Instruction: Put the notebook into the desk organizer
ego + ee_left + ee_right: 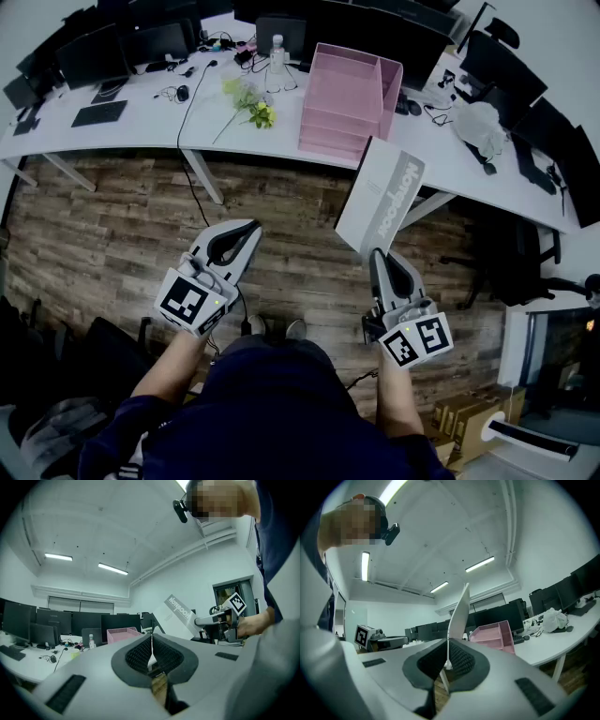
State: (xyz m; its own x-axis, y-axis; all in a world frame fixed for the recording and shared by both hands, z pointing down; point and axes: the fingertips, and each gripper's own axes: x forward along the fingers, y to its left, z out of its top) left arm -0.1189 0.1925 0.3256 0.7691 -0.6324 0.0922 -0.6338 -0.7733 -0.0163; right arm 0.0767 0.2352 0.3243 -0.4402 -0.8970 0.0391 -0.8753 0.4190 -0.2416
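Note:
A thin white notebook stands up from my right gripper, which is shut on its lower edge. In the right gripper view the notebook shows edge-on between the pads. The pink desk organizer stands on the white desk, beyond the notebook. It also shows in the right gripper view as a pink organizer. My left gripper is held over the wooden floor, shut with nothing between its pads. From the left gripper view the notebook and the right gripper show at the right.
Monitors, keyboards, cables, a water bottle and yellow-green flowers lie on the desk. A white bag sits at its right. Office chairs stand at the right, cardboard boxes at the lower right.

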